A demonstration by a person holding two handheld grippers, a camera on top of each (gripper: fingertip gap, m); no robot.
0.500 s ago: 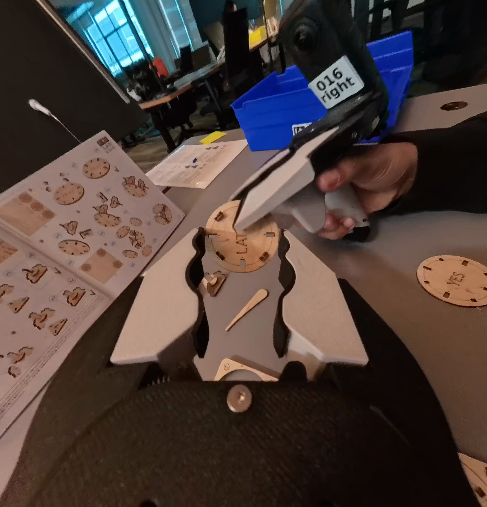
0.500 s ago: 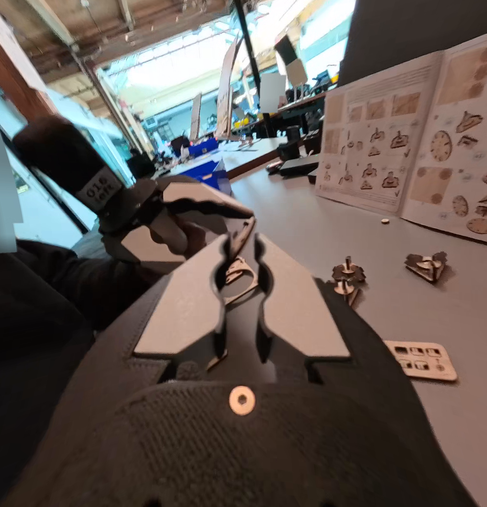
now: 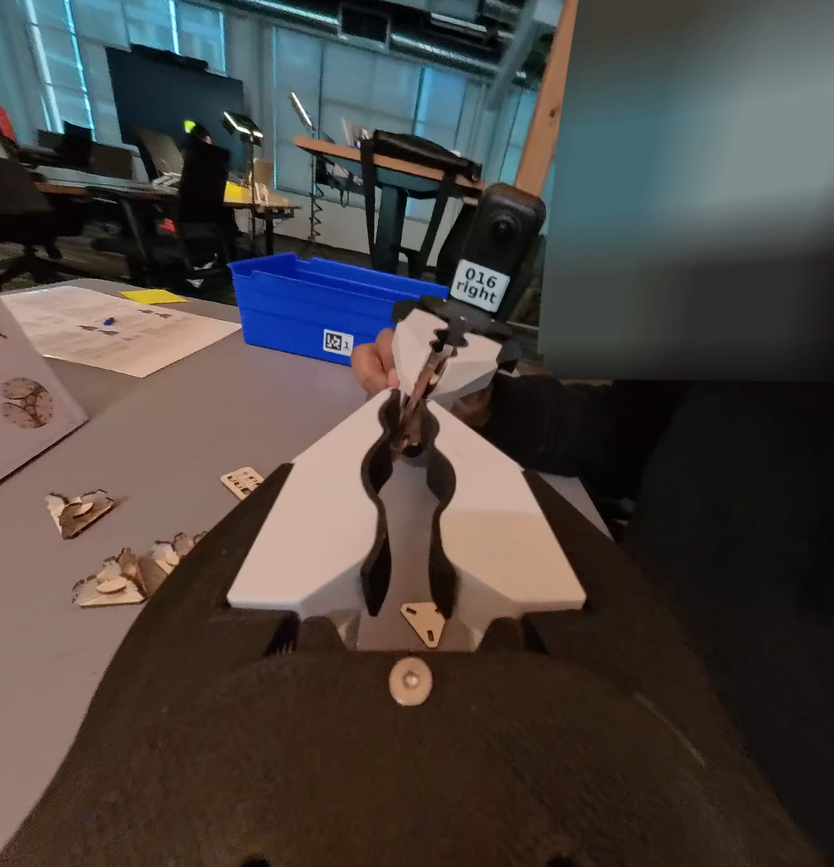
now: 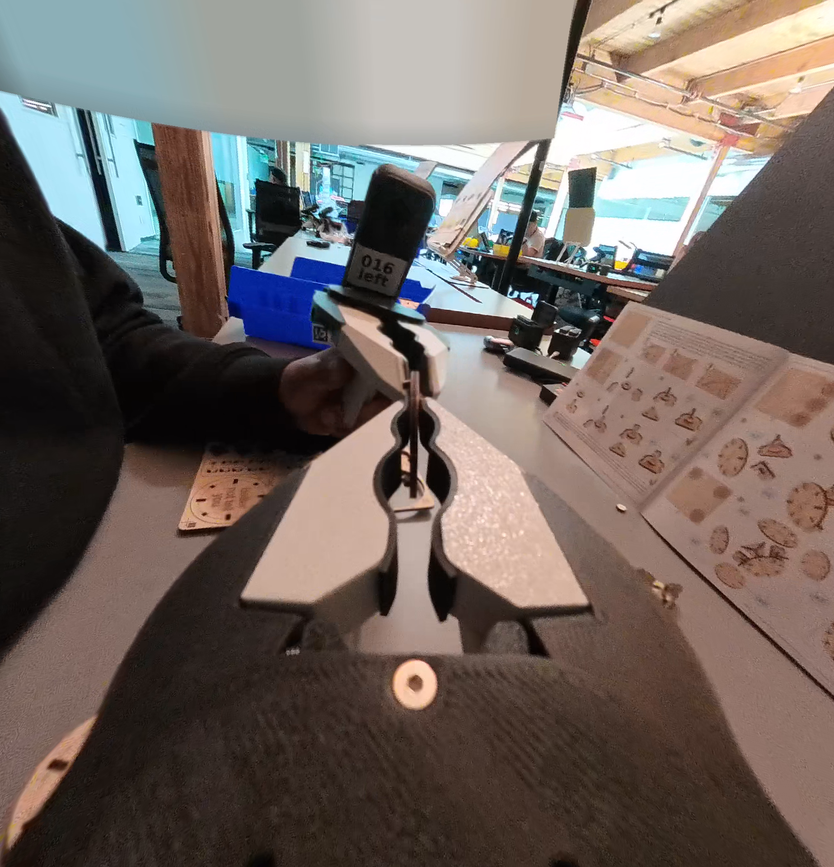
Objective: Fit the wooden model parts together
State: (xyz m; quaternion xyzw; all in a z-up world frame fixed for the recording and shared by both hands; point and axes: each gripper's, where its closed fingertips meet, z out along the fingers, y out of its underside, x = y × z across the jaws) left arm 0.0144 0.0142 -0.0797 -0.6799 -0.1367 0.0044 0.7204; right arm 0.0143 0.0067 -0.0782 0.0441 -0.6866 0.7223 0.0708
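Both tools clamped on one thin wooden disc, held edge-on above the table.

The left tool (image 3: 408,408) and the right tool (image 4: 413,413) meet tip to tip, each with its fingers pressed together on the wooden disc (image 4: 413,441), which stands upright between them. Under them on the grey table (image 3: 194,422) lie a small wooden triangle (image 3: 423,621), little wooden assemblies (image 3: 79,509) and a cut-out wooden sheet (image 4: 227,492). An open instruction booklet (image 4: 715,450) lies to one side; farther back stands a blue bin (image 3: 307,307).
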